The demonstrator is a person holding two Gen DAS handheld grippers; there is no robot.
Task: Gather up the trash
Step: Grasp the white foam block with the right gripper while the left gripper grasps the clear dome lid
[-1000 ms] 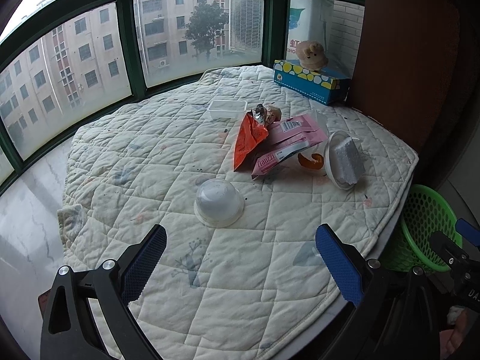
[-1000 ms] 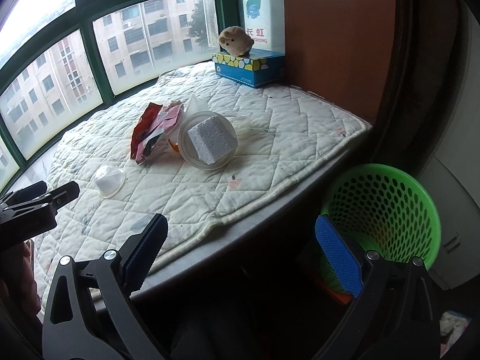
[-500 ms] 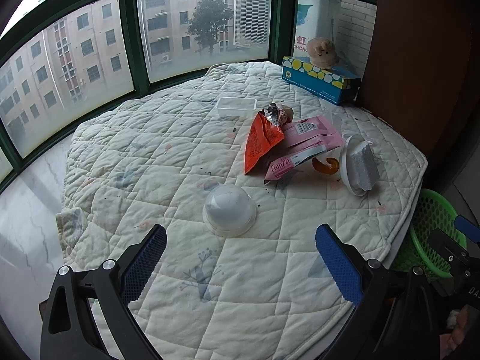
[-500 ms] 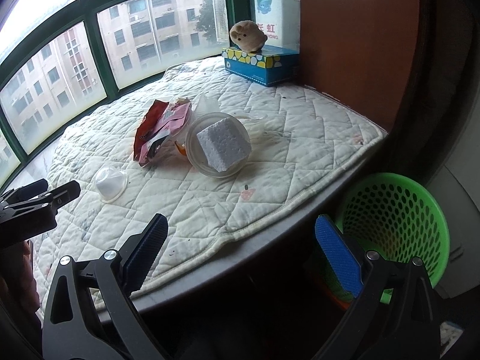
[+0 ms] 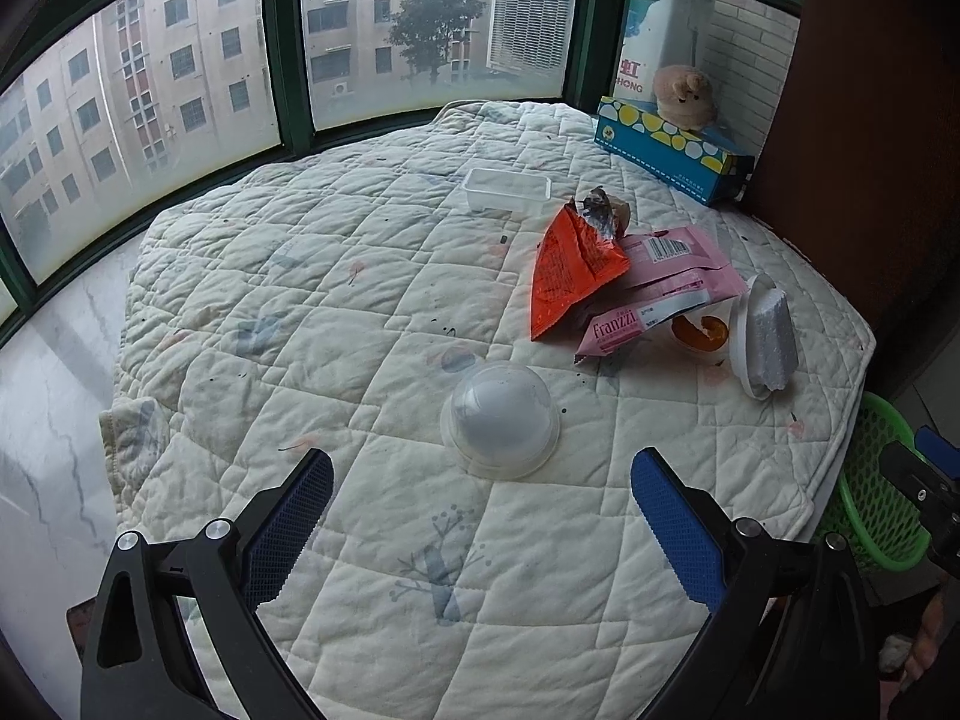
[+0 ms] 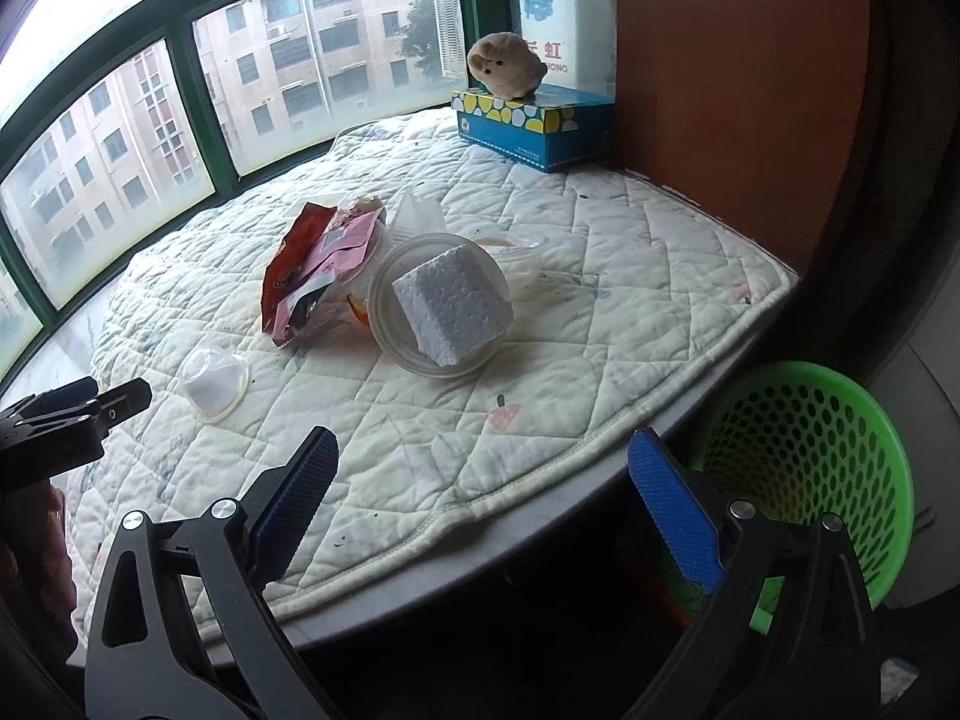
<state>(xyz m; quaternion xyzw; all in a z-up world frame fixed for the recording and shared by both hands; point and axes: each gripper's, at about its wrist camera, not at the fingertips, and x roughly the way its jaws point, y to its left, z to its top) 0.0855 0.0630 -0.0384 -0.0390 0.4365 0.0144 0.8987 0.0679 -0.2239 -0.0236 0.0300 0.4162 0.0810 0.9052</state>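
Note:
An upturned clear plastic cup [image 5: 501, 417] [image 6: 214, 381] lies on the quilted pad just ahead of my open left gripper [image 5: 480, 531]. Farther right sit an orange snack bag [image 5: 570, 267] [image 6: 294, 252], a pink Franzzi wrapper [image 5: 657, 294] [image 6: 327, 264], an orange peel [image 5: 699, 333], and a round plastic lid with a white foam block [image 5: 768, 339] [image 6: 453, 306]. A clear rectangular tray [image 5: 507, 189] lies behind them. My right gripper [image 6: 480, 516] hangs open over the pad's front edge, left of the green mesh basket [image 6: 804, 456] [image 5: 879, 498].
A blue tissue box [image 5: 669, 150] [image 6: 531, 126] with a plush toy [image 5: 684, 96] [image 6: 507, 66] on top stands at the back by the brown wall panel [image 6: 738, 90]. Green-framed windows [image 5: 288, 42] curve around the far side. The quilted pad [image 5: 336, 276] has bare room on its left half.
My left gripper has moved forward toward the upturned cup, which now lies nearer its fingers. My right gripper has shifted forward and up toward the pad's edge. Both stay open.

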